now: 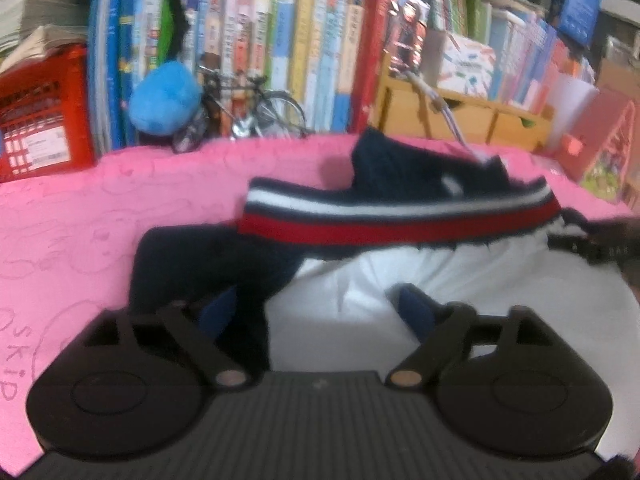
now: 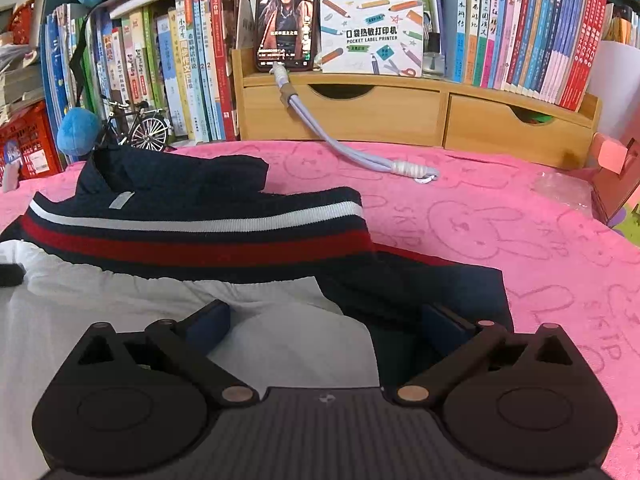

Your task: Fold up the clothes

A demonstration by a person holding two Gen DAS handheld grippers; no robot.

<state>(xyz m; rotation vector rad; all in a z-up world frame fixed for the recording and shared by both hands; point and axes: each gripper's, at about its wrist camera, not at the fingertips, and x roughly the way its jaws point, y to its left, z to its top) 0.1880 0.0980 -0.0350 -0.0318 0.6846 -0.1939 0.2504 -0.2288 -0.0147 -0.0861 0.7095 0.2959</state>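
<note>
Over the blurred navy sweater (image 1: 392,216), both hand-held grippers (image 1: 316,312) (image 2: 324,320) gape wide, holding nothing.

Two low, close wrist views toward the bookshelf (image 2: 180,60), sharing the sweater (image 1: 396,216).

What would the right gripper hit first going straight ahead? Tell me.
Most likely the sweater. The right gripper is open, low over the white cloth, and the sweater's striped band lies just beyond its fingers. Depth is unclear, so it may brush the white cloth first.
</note>
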